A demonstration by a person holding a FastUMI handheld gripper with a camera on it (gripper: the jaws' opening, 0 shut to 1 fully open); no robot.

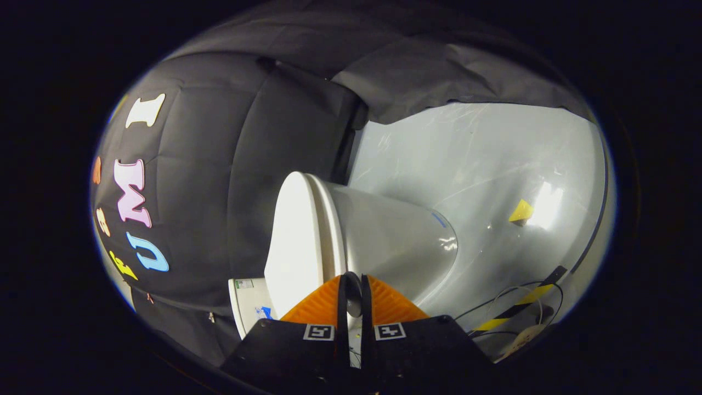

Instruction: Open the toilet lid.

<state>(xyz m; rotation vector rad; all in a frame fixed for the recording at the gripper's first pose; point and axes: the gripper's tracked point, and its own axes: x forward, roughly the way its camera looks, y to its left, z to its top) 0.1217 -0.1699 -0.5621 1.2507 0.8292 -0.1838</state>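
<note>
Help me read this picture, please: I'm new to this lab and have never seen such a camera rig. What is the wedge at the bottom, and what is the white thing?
The camera rides on a hand-held gripper and looks forward along its two fingers, the wedge you see. They are nearly closed, holding nothing. The view is rolled sideways. Just ahead is a white toilet; its lid lies shut against the seat. Beyond are the glossy floor, a yellow marker and cables.
</note>
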